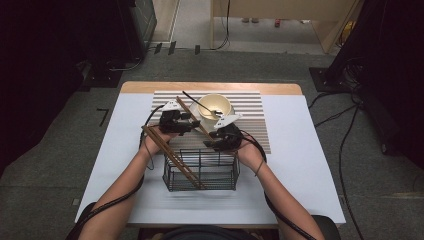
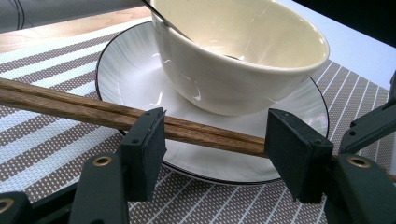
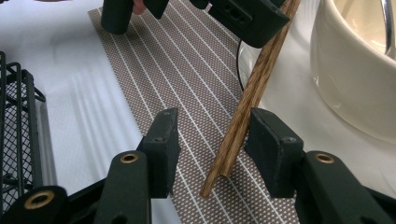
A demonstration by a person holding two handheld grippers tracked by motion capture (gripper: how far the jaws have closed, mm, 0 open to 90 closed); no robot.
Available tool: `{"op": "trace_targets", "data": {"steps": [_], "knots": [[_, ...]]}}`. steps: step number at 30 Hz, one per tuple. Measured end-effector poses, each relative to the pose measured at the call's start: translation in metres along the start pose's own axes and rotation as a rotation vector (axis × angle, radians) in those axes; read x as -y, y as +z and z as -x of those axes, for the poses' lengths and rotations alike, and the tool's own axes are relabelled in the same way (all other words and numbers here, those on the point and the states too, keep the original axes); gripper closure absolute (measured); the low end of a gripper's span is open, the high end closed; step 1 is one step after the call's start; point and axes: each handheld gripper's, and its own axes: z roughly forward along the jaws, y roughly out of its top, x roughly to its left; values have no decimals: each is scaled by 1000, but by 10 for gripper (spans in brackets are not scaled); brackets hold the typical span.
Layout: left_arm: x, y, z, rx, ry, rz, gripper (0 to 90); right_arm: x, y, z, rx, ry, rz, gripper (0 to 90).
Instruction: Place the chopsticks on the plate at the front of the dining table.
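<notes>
— Grey carpet surrounds the white table, with cables trailing over the floor at both sides. What sits on it in the high view?

— A brown-and-white striped placemat at the far middle, bearing a cream bowl on a white plate; a dark-handled spoon leans in the bowl. Nearer the person stands a black wire basket, with one pair of wooden chopsticks lying slanted across its left rim. The left gripper and right gripper hover between basket and bowl, and a second pair of chopsticks runs slantwise from beyond the left gripper toward the right one.

— And the left gripper view?

— Its jaws stand spread. The chopstick pair crosses between them and rests on the plate's black-edged rim, passing behind the left pad; whether either pad presses the wood cannot be told. The bowl stands just beyond, with the placemat under it all.

— The right gripper view?

— The jaws stand apart, with the chopsticks' lower ends between them, close to the right pad yet not clearly touching, tips down on the placemat. The bowl's wall rises at right, the basket's mesh shows at left, and the other gripper blocks the top, over the sticks.
</notes>
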Motion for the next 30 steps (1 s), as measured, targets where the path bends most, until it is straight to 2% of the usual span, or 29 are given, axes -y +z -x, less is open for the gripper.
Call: {"op": "trace_targets", "data": {"steps": [15, 25, 30], "knots": [[1, 2, 0, 5, 6, 3, 368, -2, 4, -2, -13, -16, 4, 530], [0, 4, 0, 33, -21, 7, 329, -4, 6, -2, -27, -38, 14, 484], [1, 4, 1, 41, 3, 0, 324, -6, 7, -2, -40, -43, 19, 473]]}}
